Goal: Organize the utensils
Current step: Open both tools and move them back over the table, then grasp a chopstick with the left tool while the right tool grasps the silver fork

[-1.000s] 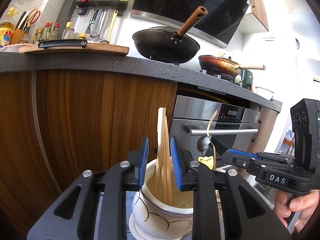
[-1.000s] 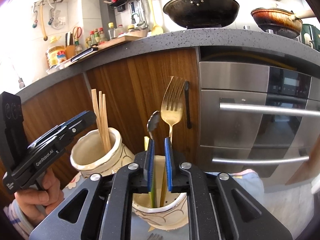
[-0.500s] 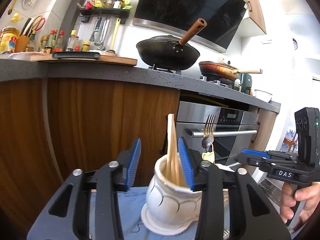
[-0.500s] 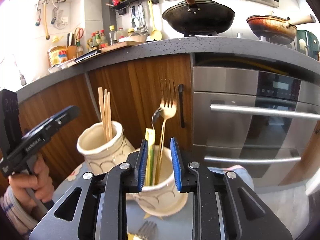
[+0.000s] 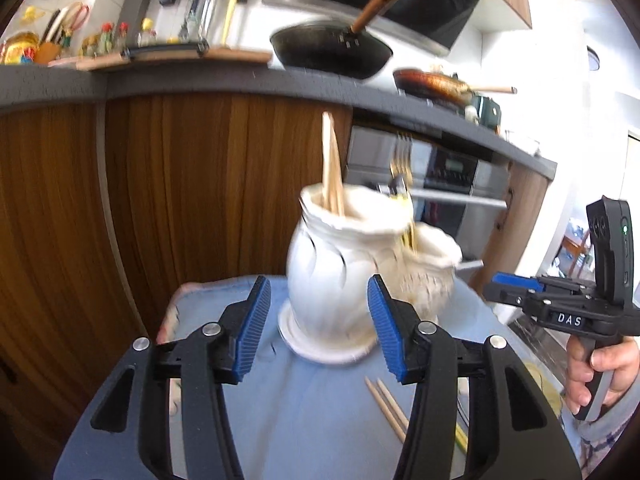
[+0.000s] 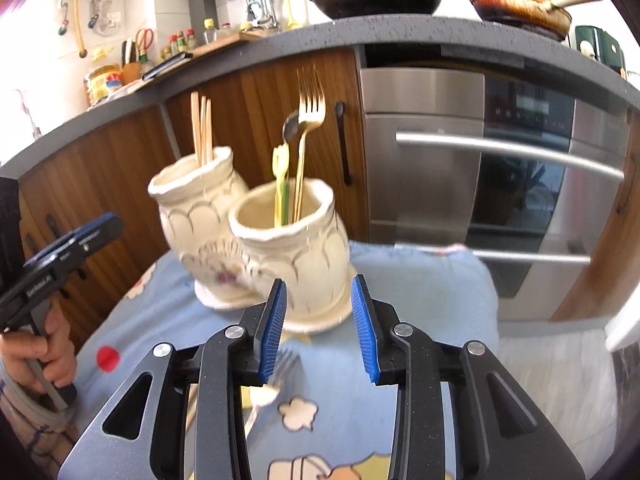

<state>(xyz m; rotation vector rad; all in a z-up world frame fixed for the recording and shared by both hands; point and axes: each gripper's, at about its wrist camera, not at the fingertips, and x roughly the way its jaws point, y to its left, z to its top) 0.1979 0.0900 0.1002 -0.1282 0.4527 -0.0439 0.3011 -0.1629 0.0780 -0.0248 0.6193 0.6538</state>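
Observation:
My left gripper (image 5: 316, 292) is opening, its blue pads touching nothing. Just beyond its tips stands a white ribbed jar (image 5: 328, 272) with wooden chopsticks (image 5: 332, 172) upright in it. Two loose chopsticks (image 5: 388, 408) lie on the cloth by the right finger. My right gripper (image 6: 319, 284) is also opening and holds nothing. It faces a cream jar (image 6: 296, 248) that contains a gold fork (image 6: 310, 96), a spoon (image 6: 290, 128) and a yellow-green utensil (image 6: 282, 176). A loose fork (image 6: 272, 380) lies on the cloth under its left finger.
Both jars stand side by side on a blue patterned cloth (image 6: 420, 300) over a small table. Behind are wooden cabinet doors (image 5: 180, 184), a steel oven (image 6: 480, 160) and a counter with a wok (image 5: 332, 48). A hand (image 5: 600, 368) grips the other tool's handle.
Both grippers have drawn back from the jars and widened. The left let go of the chopsticks in the white jar. The right let go of the gold fork in the cream jar.

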